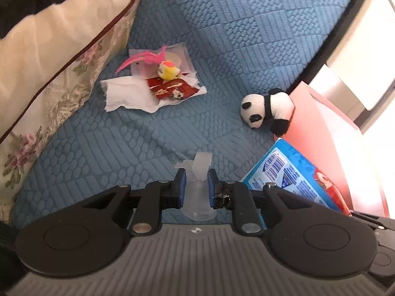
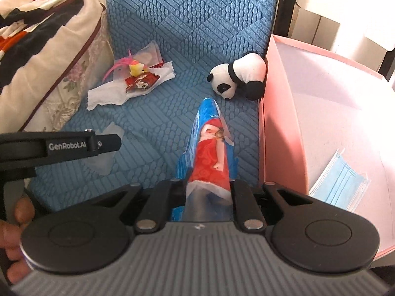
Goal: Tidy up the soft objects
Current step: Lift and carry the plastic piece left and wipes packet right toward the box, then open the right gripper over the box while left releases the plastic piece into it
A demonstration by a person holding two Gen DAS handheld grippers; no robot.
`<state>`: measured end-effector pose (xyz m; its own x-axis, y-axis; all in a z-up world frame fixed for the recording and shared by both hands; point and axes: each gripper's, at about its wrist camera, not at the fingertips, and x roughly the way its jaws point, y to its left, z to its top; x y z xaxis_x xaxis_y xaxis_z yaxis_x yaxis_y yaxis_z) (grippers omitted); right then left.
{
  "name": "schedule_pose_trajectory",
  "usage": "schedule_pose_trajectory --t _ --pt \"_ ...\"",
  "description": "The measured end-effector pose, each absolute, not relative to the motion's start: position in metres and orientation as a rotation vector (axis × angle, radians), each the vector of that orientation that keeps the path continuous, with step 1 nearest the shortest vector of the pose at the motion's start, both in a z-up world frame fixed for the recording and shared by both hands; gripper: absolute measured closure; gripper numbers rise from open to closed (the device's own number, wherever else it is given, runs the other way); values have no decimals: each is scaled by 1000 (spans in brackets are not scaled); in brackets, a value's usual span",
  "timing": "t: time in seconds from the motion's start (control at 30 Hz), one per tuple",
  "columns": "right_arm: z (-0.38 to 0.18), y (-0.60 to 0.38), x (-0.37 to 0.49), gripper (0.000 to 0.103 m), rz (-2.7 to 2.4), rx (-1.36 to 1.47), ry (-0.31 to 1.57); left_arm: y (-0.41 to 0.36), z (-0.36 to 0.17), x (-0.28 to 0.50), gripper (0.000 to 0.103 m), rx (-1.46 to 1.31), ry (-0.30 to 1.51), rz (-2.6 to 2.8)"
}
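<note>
Blue-and-red tissue pack (image 2: 209, 153), soft and creased, clamped in right gripper (image 2: 207, 192) fingers just beside pink box (image 2: 279, 133) wall (panda (image 2: 239, 79) against it); left gripper (image 1: 196, 190) pinching clear plastic piece (image 1: 197, 185).

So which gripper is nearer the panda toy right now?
Right. The right gripper, shut on the blue packet, points almost at the panda. The left gripper, holding a clear plastic piece, sits farther off to the panda's left.

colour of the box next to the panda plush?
Pink, with a paler inside. The box shows best in the right wrist view, beside the panda plush.
</note>
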<state>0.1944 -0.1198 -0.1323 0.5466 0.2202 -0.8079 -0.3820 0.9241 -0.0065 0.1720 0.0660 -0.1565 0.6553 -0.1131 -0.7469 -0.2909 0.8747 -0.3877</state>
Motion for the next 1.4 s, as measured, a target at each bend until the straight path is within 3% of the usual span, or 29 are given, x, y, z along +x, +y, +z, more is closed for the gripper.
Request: schedule_pose_trajectory --t 0.57,1.4 --pt "-68 -153 199 91 414 -126 805 62 -107 162 81 -529 843 103" --pt "24 -222 215 91 418 -83 604 -19 4 187 81 -435 702 79"
